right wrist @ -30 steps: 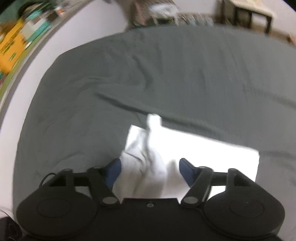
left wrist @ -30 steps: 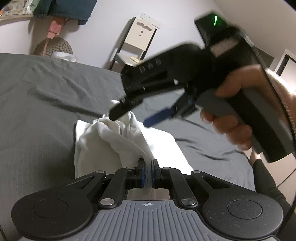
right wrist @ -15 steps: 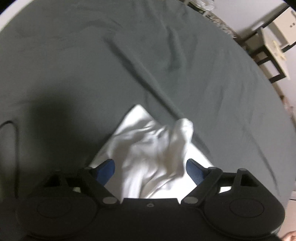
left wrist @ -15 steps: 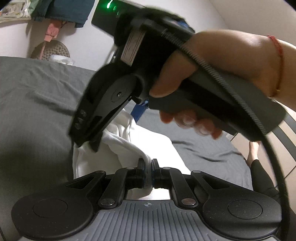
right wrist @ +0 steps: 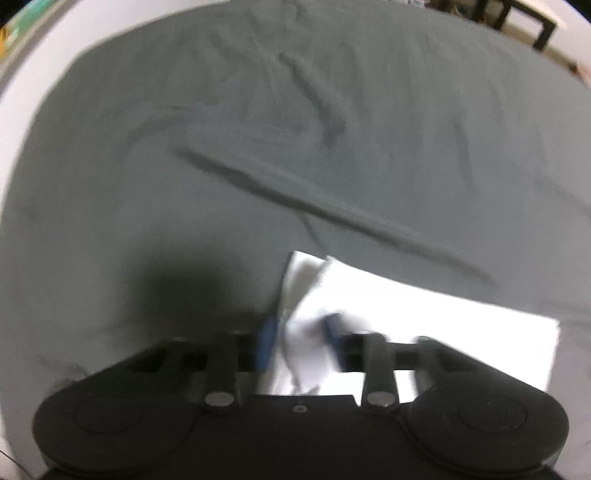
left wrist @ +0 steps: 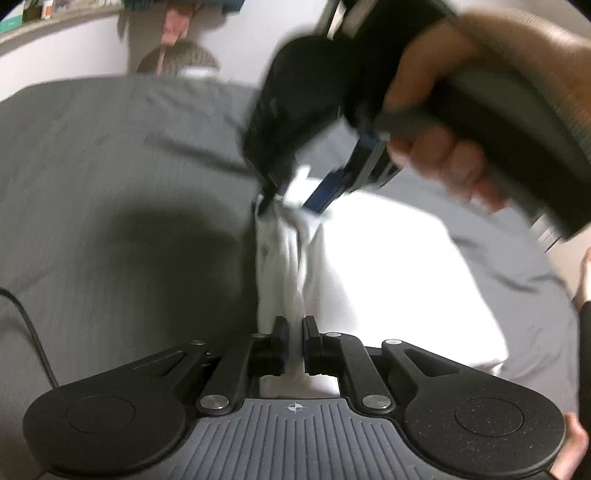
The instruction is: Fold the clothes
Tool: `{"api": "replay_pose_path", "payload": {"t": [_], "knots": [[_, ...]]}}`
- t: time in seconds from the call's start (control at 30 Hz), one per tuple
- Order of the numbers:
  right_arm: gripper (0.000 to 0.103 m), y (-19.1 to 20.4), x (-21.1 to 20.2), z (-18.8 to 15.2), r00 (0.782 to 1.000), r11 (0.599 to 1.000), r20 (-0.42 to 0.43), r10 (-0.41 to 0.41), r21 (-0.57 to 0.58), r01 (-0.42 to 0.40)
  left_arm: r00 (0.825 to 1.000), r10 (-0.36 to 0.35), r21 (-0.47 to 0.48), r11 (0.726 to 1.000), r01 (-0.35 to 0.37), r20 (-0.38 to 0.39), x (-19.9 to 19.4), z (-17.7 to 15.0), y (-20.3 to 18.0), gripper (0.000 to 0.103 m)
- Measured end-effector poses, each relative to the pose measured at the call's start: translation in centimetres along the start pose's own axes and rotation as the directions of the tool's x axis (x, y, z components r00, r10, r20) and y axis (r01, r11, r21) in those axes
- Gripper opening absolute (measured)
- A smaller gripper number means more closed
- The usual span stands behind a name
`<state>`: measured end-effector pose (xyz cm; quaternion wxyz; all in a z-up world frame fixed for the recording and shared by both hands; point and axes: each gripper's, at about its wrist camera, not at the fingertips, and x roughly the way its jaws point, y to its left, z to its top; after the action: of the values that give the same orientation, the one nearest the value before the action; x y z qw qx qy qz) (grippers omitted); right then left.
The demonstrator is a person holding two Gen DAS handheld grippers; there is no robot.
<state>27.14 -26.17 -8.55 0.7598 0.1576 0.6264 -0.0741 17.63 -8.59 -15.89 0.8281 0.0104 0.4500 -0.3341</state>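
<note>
Two tongs [left wrist: 294, 341] [right wrist: 301, 341], one white garment [left wrist: 388, 273].

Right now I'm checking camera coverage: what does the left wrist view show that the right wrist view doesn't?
Only the left wrist view shows the left gripper shut on a bunched fold of the white garment, the hand holding the right gripper's handle, a black cable on the bed, and clutter by the far wall.

Only the right wrist view shows a dark-framed piece of furniture beyond the bed.

Both show the grey bedsheet, the garment, and the right gripper, its jaws closing around raised cloth.
</note>
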Motion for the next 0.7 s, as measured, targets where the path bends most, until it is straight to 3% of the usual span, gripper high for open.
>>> {"api": "replay_pose_path", "payload": {"t": [0.07, 0.17, 0.2, 0.3, 0.43, 0.53, 0.6, 0.7], "knots": [[0.057, 0.0, -0.7, -0.2, 0.997, 0.998, 0.036, 0.067, -0.020, -0.066, 1.000, -0.005, -0.033, 0.999, 0.005, -0.006, -0.1, 0.0, 0.6, 0.008], [0.054, -0.6, -3.0, -0.9, 0.983, 0.987, 0.119, 0.138, -0.103, -0.126, 0.998, -0.022, -0.107, 0.994, 0.029, 0.066, -1.5, -0.2, 1.8, 0.008], [0.054, -1.1, -3.9, -1.3, 0.976, 0.982, 0.146, 0.160, -0.119, -0.143, 0.996, 0.006, -0.126, 0.992, 0.006, 0.092, -2.0, -0.3, 2.0, 0.008], [0.044, -2.5, -4.6, -2.4, 0.974, 0.978, 0.140, 0.180, -0.133, -0.161, 0.990, 0.032, -0.157, 0.987, -0.010, 0.141, -2.9, -0.4, 2.4, 0.008], [0.028, -2.7, -3.7, -3.2, 0.981, 0.981, 0.116, 0.153, -0.135, -0.137, 0.985, -0.072, -0.068, 0.994, 0.084, 0.155, -3.1, -0.4, 0.8, 0.008], [0.013, -3.2, -2.3, -2.8, 0.984, 0.987, 0.127, 0.125, -0.121, -0.109, 0.985, -0.108, 0.008, 0.994, 0.108, 0.135, -2.7, -0.3, -0.5, 0.008], [0.009, -3.6, -1.7, -2.5, 0.984, 0.987, 0.130, 0.124, -0.123, -0.108, 0.992, -0.090, -0.006, 0.996, 0.091, 0.091, -2.1, 0.0, -0.4, 0.008], [0.003, -4.3, -2.8, -2.4, 0.969, 0.977, 0.155, 0.193, -0.126, -0.175, 0.999, -0.046, -0.042, 0.998, 0.047, 0.029, -1.3, 0.3, -0.2, 0.008]]}}
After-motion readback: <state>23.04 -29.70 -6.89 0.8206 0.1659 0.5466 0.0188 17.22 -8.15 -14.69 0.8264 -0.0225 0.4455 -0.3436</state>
